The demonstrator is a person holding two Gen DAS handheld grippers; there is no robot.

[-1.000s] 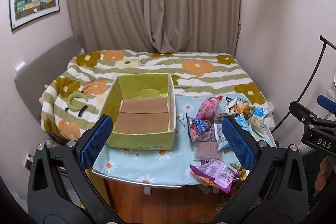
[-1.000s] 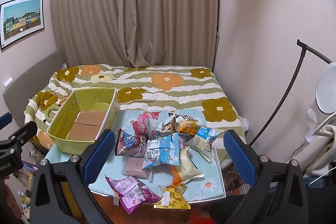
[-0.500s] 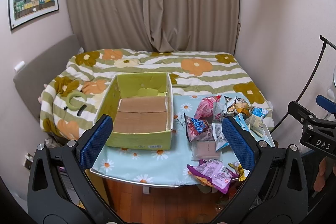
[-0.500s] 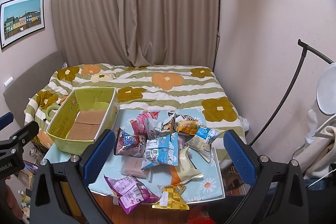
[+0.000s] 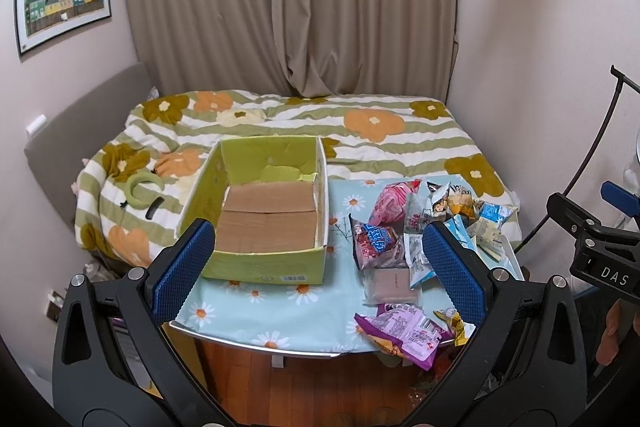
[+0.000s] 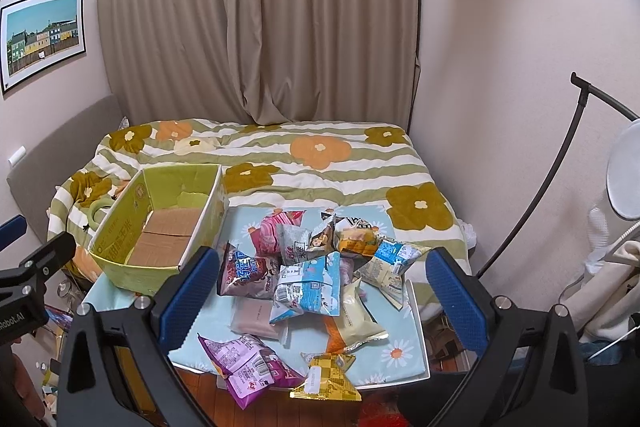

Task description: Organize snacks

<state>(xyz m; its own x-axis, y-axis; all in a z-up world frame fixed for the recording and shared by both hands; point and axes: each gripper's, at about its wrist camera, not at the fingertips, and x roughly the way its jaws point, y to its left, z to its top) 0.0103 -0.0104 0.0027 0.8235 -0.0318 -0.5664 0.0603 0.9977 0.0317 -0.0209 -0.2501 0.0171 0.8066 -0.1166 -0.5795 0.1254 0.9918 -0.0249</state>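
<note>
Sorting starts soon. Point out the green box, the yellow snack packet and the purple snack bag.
green box (image 5: 264,269): left wrist view, on its near outer wall.
yellow snack packet (image 6: 326,381): right wrist view, middle of the wrapper.
purple snack bag (image 6: 248,373): right wrist view, middle of the bag.

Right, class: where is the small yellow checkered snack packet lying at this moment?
In the right wrist view, the small yellow checkered snack packet lies at the near edge of the daisy-print table, overhanging it, just right of the purple snack bag.
</note>
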